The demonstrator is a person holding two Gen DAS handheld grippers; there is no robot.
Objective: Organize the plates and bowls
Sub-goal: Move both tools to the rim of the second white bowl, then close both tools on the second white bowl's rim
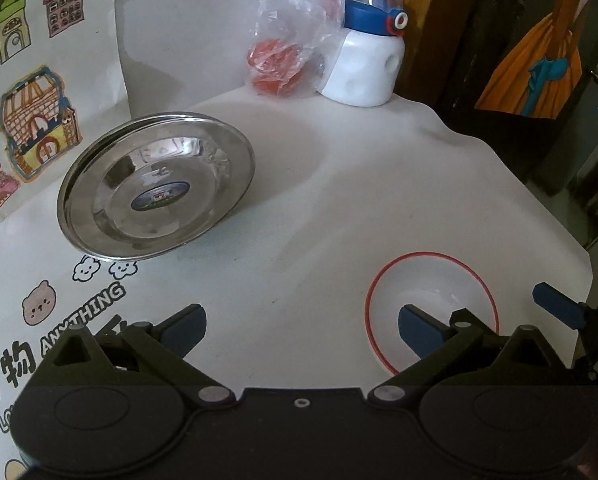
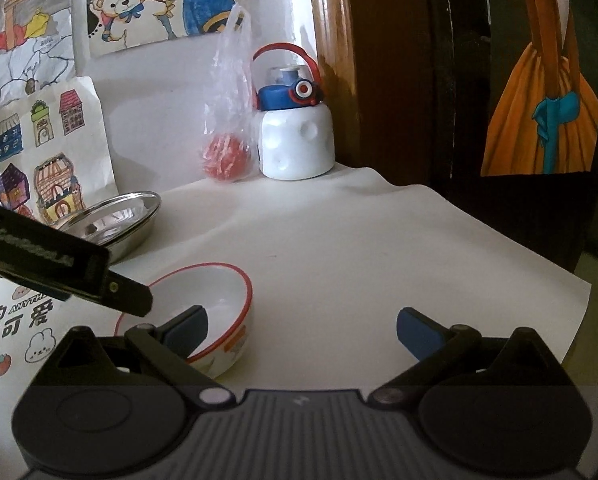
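Left wrist: left gripper (image 1: pixel 302 326) jaws apart, empty; steel plate (image 1: pixel 157 186) far left, red-rimmed bowl (image 1: pixel 431 304) near right, well apart | Right wrist: right gripper (image 2: pixel 302 326) jaws apart, bowl (image 2: pixel 203 312) near left | Progress: nothing stacked yet.

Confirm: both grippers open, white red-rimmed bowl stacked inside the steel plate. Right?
Not quite. The bowl sits on the tablecloth, apart from the steel plate, as the left wrist view shows. Left gripper and right gripper are both open.

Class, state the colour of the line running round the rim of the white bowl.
Red, on the white bowl; clearest in the right wrist view.
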